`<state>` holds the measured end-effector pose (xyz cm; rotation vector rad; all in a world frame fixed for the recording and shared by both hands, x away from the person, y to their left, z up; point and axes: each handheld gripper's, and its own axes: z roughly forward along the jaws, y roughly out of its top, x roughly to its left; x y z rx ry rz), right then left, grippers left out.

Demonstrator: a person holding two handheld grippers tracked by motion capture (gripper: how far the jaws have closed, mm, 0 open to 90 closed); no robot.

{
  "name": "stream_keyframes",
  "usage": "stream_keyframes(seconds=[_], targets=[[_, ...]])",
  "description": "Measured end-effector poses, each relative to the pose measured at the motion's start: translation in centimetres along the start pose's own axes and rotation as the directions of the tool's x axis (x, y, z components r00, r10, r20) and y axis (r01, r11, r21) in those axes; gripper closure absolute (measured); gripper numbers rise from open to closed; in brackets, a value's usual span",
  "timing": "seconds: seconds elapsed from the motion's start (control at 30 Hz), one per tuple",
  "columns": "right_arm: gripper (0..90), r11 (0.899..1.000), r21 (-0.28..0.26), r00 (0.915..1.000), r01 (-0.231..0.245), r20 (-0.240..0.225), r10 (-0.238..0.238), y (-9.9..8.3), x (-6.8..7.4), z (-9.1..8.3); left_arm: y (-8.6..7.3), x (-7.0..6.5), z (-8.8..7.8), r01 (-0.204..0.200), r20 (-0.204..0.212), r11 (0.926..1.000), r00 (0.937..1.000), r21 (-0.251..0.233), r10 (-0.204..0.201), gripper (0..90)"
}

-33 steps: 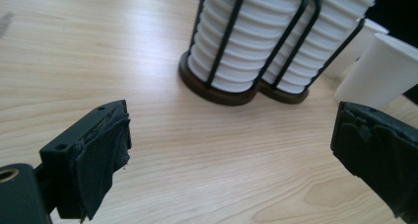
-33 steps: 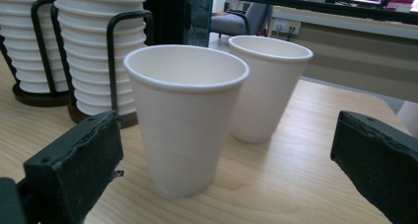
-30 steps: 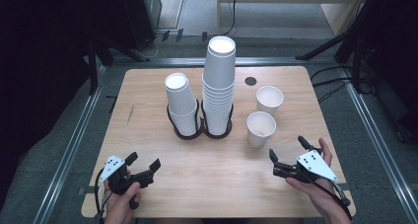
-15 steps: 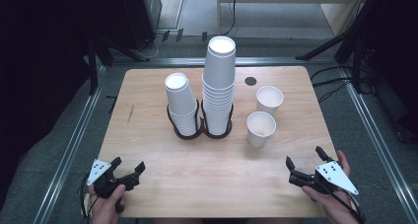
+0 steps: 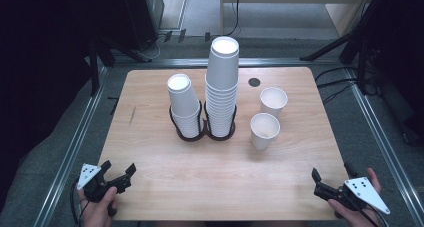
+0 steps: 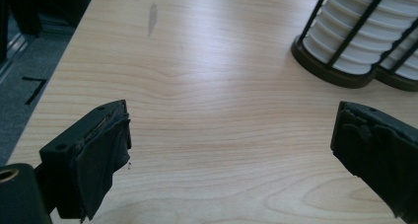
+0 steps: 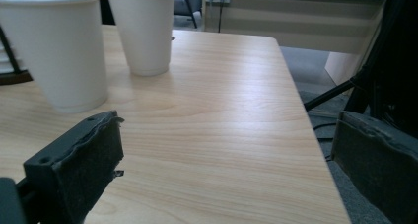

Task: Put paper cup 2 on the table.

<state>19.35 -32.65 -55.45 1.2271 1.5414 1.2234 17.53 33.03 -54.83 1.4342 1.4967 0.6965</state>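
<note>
Right now both grippers are sitting at the near edge of the wooden table, empty, so by my judgement the work is between steps: a cup has yet to be picked. The left gripper is hovering at the near-left corner with its jaws spread wide and nothing between them; the right gripper is waiting at the near-right corner, likewise gaping and holding nothing.

The two loose paper cups are standing upright on the right half of the table, the nearer cup just in front of the farther cup, close but apart. The taller cup stack and the shorter cup stack are standing in the black wire holder at mid-table.

Probably the next move is calling for the right gripper to travel forward to the nearer cup and close gently, since thin paper walls crush easily.

Partly hidden: the holder's base behind the stacks, and the right gripper's lower jaw against the hand. The dark round spot near the far edge is too small to identify.
</note>
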Motion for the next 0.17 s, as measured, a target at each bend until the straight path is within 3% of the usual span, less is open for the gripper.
stream_keyframes(seconds=[0.17], targets=[[0.0, 0.999, -0.025, 0.9995, -0.024, 0.019, 0.024, 0.41, -0.67, -0.13, 0.11, 0.67, 0.36, 0.057, 0.019, 0.9983, 0.9982, -0.005, -0.057, 1.8]])
